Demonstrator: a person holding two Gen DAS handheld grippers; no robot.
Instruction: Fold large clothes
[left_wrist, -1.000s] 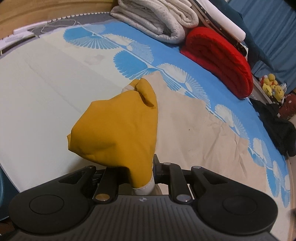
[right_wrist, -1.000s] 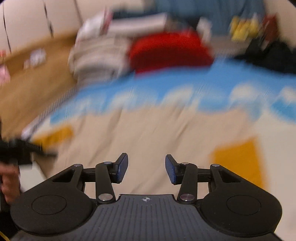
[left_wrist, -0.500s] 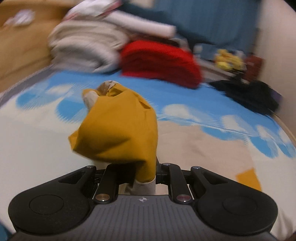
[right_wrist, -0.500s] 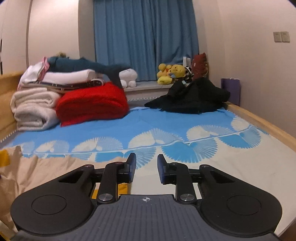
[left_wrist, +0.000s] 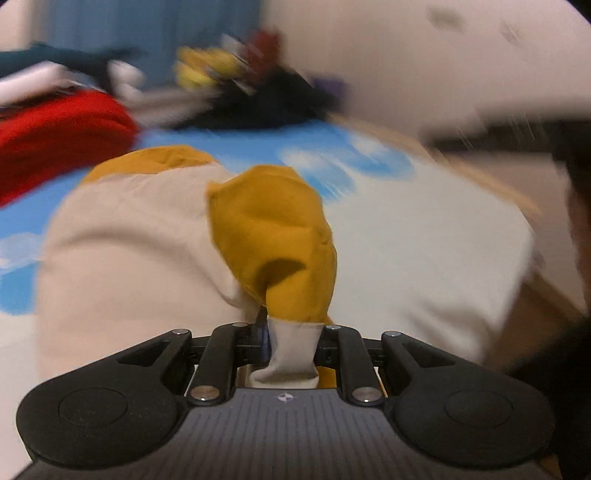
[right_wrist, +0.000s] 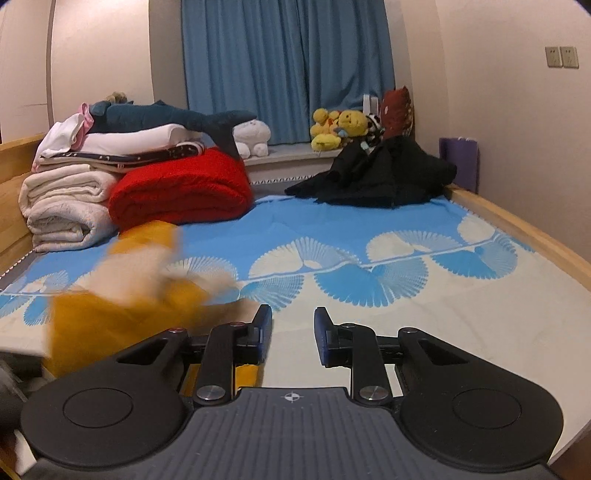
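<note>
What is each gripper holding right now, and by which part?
The left gripper is shut on the beige and mustard garment, pinching its white cuff at a sleeve end. The right gripper is open, holding nothing.

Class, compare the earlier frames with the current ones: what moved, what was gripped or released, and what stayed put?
The left gripper, still shut on the yellow-and-cream garment, has swung it rightward across the bed, so the cloth now blurs into the right wrist view. The right gripper stays open and empty. The red blanket and black clothes pile haven't moved.
</note>
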